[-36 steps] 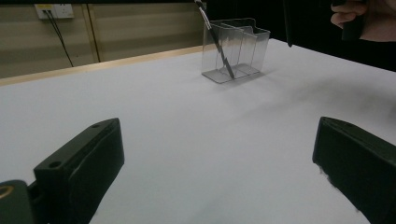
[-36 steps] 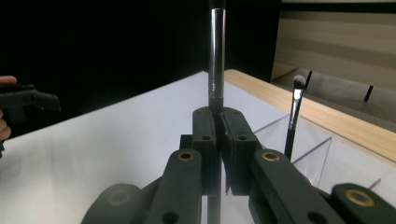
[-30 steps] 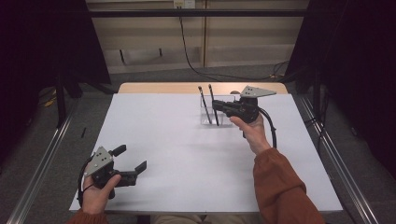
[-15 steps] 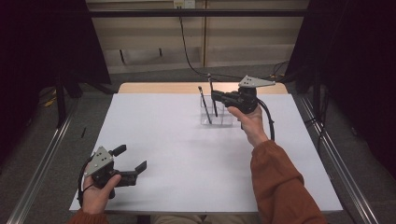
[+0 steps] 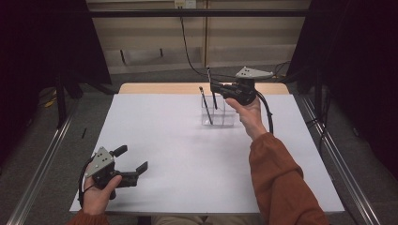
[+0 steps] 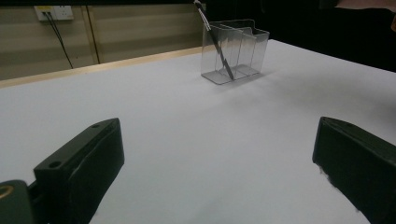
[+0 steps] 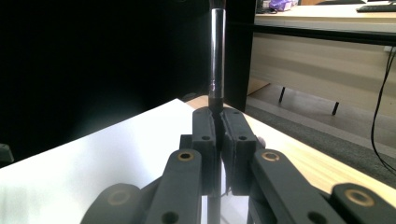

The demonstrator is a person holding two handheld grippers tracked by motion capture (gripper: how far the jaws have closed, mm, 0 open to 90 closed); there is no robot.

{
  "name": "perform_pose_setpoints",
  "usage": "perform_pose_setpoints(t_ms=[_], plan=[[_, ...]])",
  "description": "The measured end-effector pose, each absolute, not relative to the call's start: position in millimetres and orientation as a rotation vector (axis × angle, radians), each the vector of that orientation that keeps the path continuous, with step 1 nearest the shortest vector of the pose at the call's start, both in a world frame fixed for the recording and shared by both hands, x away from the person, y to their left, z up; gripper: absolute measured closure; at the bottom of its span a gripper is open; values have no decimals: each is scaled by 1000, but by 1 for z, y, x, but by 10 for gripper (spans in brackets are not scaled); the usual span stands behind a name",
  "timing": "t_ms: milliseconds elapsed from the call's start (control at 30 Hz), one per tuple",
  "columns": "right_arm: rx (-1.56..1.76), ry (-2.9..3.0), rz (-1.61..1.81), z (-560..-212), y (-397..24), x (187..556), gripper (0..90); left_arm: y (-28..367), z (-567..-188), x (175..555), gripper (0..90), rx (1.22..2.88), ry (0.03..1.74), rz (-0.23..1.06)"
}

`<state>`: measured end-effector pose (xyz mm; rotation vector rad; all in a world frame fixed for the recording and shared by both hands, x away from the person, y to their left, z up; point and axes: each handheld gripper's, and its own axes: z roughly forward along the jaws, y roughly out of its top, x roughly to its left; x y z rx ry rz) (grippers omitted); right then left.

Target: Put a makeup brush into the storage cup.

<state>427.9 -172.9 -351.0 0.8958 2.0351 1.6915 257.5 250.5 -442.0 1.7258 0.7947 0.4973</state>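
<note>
A clear plastic holder (image 5: 224, 117) with compartments stands at the back middle of the white table (image 5: 178, 140). One thin black pen (image 5: 205, 107) leans in its left compartment. My right gripper (image 5: 216, 88) hovers over the holder, shut on a second black pen (image 5: 210, 77) that stands nearly upright; its lower end hangs near the holder's top. In the right gripper view this pen (image 7: 217, 51) rises from between the closed jaws. My left gripper (image 5: 132, 158) rests open at the table's front left, nothing between its fingers (image 6: 88, 158). It faces the holder (image 6: 243, 46).
A wooden strip (image 5: 155, 88) runs along the table's far edge. Metal rails (image 5: 42, 159) flank the table on both sides. Cables (image 5: 187, 51) hang by the back wall. White tabletop stretches between the two grippers.
My right gripper has risen above the holder and drawn the held pen upward with it. The left gripper has stayed where it was.
</note>
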Motion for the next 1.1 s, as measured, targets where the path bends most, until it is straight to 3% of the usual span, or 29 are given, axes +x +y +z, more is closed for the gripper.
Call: perform_pose_setpoints(t_ms=[1100], plan=[[956, 2000, 1640, -349, -150, 461, 846, 251, -442, 258, 21, 1726, 785, 495]])
